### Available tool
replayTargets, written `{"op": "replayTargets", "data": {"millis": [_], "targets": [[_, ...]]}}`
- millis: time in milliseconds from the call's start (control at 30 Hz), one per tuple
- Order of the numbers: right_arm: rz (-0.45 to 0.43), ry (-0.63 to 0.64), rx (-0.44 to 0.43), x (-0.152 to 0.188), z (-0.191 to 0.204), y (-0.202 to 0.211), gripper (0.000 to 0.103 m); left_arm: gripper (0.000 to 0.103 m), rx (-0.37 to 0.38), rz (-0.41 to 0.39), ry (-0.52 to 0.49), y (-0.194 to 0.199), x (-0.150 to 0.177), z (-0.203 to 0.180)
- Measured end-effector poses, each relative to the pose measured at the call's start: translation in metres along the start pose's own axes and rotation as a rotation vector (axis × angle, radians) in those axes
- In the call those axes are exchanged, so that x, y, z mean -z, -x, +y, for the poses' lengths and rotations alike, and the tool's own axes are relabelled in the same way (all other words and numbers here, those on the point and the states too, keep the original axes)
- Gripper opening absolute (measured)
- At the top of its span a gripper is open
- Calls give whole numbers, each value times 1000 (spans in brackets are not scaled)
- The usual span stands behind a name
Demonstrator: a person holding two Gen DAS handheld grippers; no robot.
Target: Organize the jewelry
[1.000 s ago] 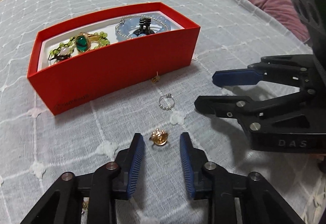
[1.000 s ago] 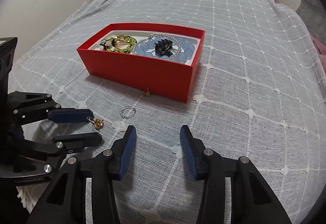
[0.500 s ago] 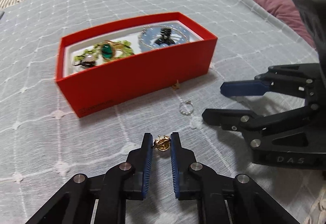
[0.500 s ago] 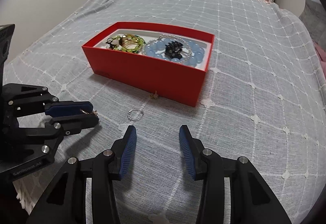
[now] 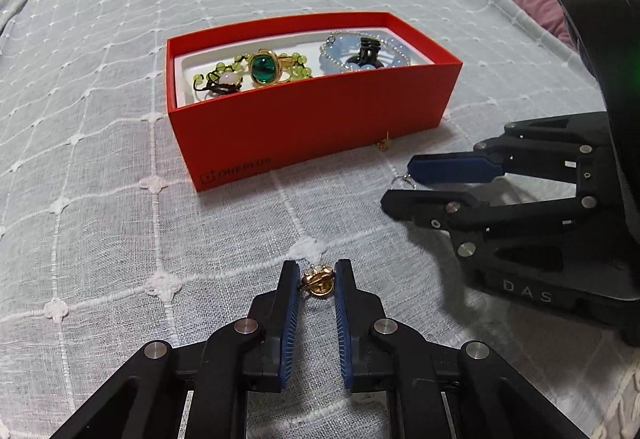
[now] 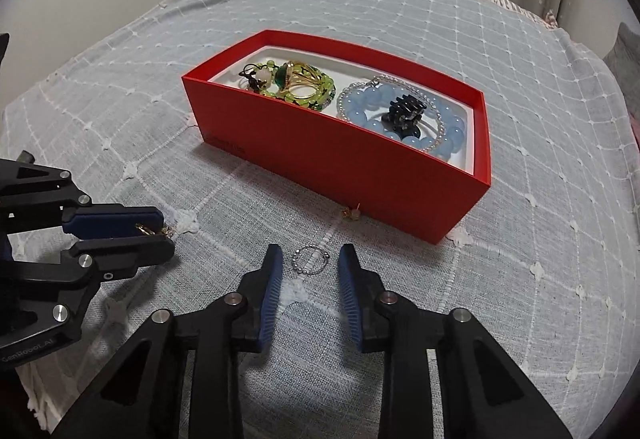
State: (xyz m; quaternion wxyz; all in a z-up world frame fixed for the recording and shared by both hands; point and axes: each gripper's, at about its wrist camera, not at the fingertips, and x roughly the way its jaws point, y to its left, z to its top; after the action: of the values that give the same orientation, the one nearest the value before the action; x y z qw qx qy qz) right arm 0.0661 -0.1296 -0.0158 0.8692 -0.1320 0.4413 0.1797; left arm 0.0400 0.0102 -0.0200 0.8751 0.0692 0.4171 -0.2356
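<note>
Pinching a small gold earring (image 5: 317, 281) between its fingers, the left gripper (image 5: 317, 279) is hovering over the bedspread (image 5: 100, 199). Ahead of it is sitting the red box (image 5: 312, 119). The right gripper (image 6: 310, 263) is spreading its fingers open around a beaded ring (image 6: 310, 259) lying between them on the bed.

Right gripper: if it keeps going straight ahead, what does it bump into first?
Probably the beaded ring, lying on the bedspread between the right gripper's open fingers. Beyond it stands the red box.
</note>
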Motion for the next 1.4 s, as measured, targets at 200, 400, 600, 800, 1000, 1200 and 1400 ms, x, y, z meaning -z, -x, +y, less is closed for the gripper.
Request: {"op": "replayTargets", "data": {"millis": [200, 400, 600, 800, 1000, 1200, 1400], "targets": [[2, 20, 9, 0, 5, 0, 20, 12, -4, 3, 1, -1, 0, 1], [-8, 8, 10, -1, 2, 5, 5, 12, -8, 1, 10, 0, -2, 1], [5, -2, 6, -1, -1, 6, 4, 12, -6, 0, 28, 2, -4, 4], [-5, -25, -5, -3, -4, 13, 0, 12, -6, -12, 40, 8, -3, 9], [-42, -92, -44, -9, -15, 31, 0, 12, -1, -22, 72, 13, -5, 18], [-69, -124, -58, -11, -22, 42, 0, 12, 2, -35, 92, 19, -6, 22], [-30, -114, -76, -2, -19, 29, 42, 12, 3, -23, 81, 17, -4, 19]]}}
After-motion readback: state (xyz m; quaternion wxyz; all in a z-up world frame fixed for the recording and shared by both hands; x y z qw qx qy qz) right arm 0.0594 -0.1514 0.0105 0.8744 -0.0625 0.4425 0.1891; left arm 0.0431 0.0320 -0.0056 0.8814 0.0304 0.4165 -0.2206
